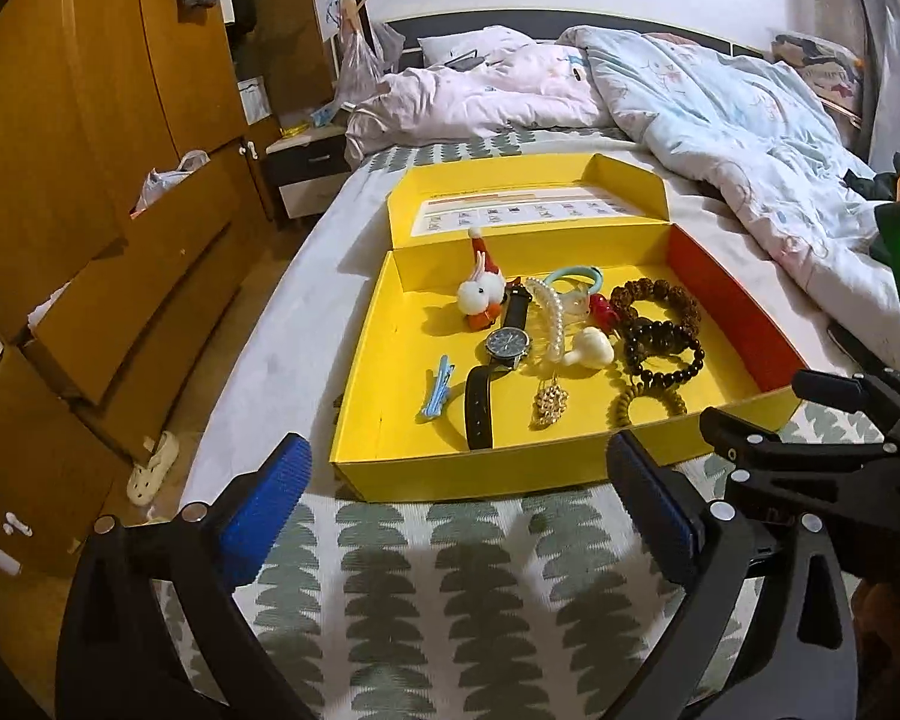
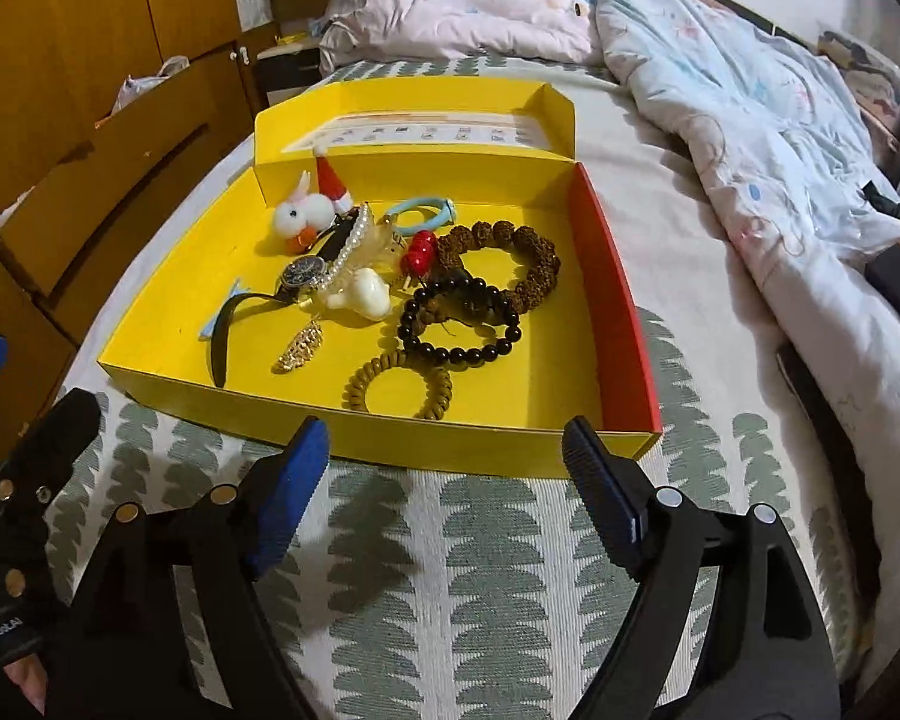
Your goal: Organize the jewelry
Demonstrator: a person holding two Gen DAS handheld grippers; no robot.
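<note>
Your two spread, empty hand-held grippers, left (image 1: pixel 456 474) and right (image 2: pixel 444 462), before the yellow box (image 2: pixel 390 444); blue hair clip (image 1: pixel 437 391) plain only from your left, perhaps watch-hidden rightward.

A rumpled duvet (image 1: pixel 720 120) lies on the bed, wooden drawers (image 1: pixel 120 312) alongside, a slipper (image 1: pixel 153 468) below.

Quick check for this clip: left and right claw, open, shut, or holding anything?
Left claw: open, holding nothing, short of the yellow box.
Right claw: open, holding nothing, also in front of the box.
</note>
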